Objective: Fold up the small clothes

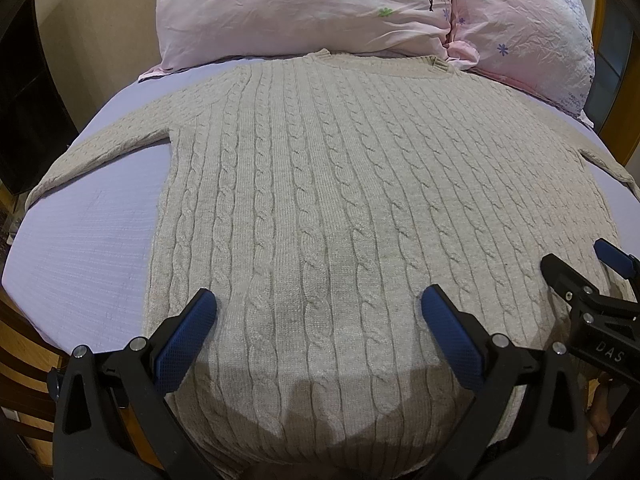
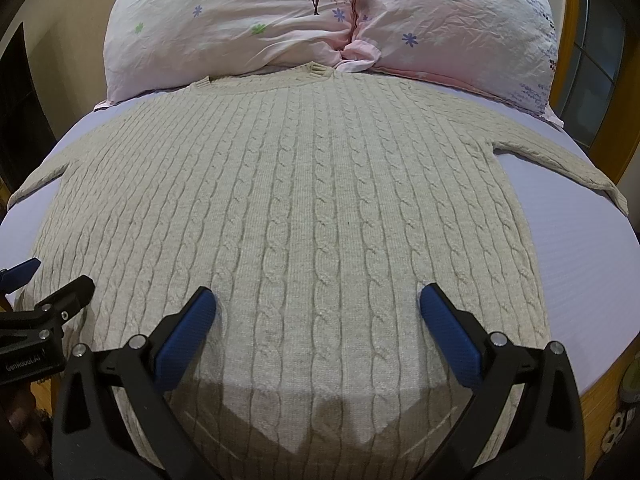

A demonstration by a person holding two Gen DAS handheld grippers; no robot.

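A beige cable-knit sweater [image 1: 328, 184] lies flat and spread out on a lilac bed sheet [image 1: 80, 248], collar toward the pillows, both sleeves stretched out to the sides. It also fills the right wrist view [image 2: 304, 208]. My left gripper [image 1: 318, 300] is open, hovering over the sweater's lower left part near the hem. My right gripper [image 2: 318, 300] is open over the lower right part. The right gripper shows at the right edge of the left wrist view [image 1: 580, 272]; the left one shows at the left edge of the right wrist view [image 2: 48, 284]. Both are empty.
Two pink flowered pillows [image 1: 304, 12] [image 2: 460, 28] lie at the head of the bed, just beyond the collar. A wooden bed frame [image 2: 596, 392] and floor show past the sheet's edges. A dark piece of furniture [image 1: 28, 92] stands at the left.
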